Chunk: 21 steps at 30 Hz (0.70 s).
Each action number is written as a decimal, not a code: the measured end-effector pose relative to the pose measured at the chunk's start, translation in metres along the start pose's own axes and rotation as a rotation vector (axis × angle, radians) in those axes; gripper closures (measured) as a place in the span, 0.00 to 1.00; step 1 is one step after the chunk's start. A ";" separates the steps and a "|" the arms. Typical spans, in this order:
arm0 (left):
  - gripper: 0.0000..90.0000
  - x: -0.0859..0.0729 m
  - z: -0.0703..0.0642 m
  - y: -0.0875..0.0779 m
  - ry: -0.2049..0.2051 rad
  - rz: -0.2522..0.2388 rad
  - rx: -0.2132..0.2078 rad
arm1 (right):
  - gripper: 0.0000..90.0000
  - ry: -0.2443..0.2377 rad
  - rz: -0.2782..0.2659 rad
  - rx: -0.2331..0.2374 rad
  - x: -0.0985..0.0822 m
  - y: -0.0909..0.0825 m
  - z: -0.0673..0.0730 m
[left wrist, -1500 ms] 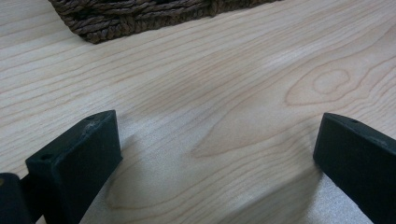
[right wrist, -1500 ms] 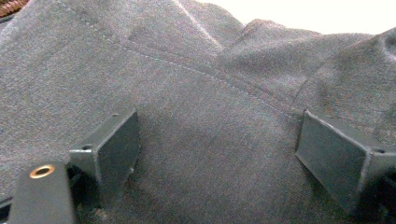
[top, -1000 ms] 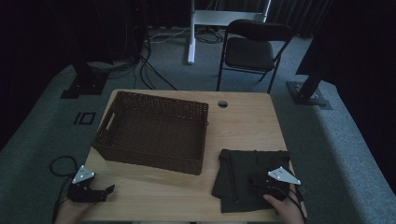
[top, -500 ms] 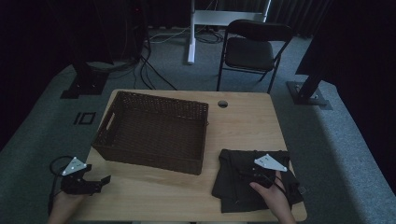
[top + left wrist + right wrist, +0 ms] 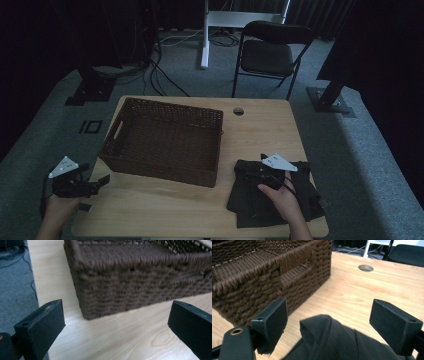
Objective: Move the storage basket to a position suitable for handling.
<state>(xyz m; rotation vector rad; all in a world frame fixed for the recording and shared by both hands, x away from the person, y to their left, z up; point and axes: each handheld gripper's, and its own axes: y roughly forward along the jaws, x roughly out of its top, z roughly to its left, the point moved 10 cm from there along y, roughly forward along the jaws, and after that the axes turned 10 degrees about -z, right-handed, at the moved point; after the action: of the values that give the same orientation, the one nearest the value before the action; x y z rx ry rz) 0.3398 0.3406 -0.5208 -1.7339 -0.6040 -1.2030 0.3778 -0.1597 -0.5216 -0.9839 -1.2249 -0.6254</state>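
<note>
Apparently early | dark cloth (image 5: 329,340) lies crumpled on bench (image 5: 260,130), between spread jaws of right tool (image 5: 329,322), not gripped | left tool (image 5: 117,322) released, empty, basket (image 5: 140,277) ahead | basket judged unfilled; all handling left

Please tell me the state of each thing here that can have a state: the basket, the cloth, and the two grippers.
Basket: upright, empty.
Cloth: folded, flat on the table, one corner raised.
Left gripper: open, holds nothing.
Right gripper: open, jaws either side of the raised corner.
</note>
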 end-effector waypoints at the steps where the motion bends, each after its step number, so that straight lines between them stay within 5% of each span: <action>1: 0.01 0.003 0.001 -0.001 0.001 -0.004 0.001 | 0.16 0.003 -0.003 0.005 0.002 0.002 0.001; 9: 0.01 0.030 0.011 -0.001 -0.009 -0.051 0.000 | 0.16 0.009 -0.017 0.018 0.014 0.012 0.008; 21: 0.01 0.049 0.020 0.023 -0.003 -0.053 -0.012 | 0.17 0.016 -0.029 0.042 0.027 0.030 0.024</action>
<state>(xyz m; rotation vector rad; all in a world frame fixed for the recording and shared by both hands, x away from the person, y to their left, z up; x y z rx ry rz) 0.3868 0.3423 -0.4876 -1.7398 -0.6498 -1.2432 0.3987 -0.1212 -0.5028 -0.9256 -1.2352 -0.6264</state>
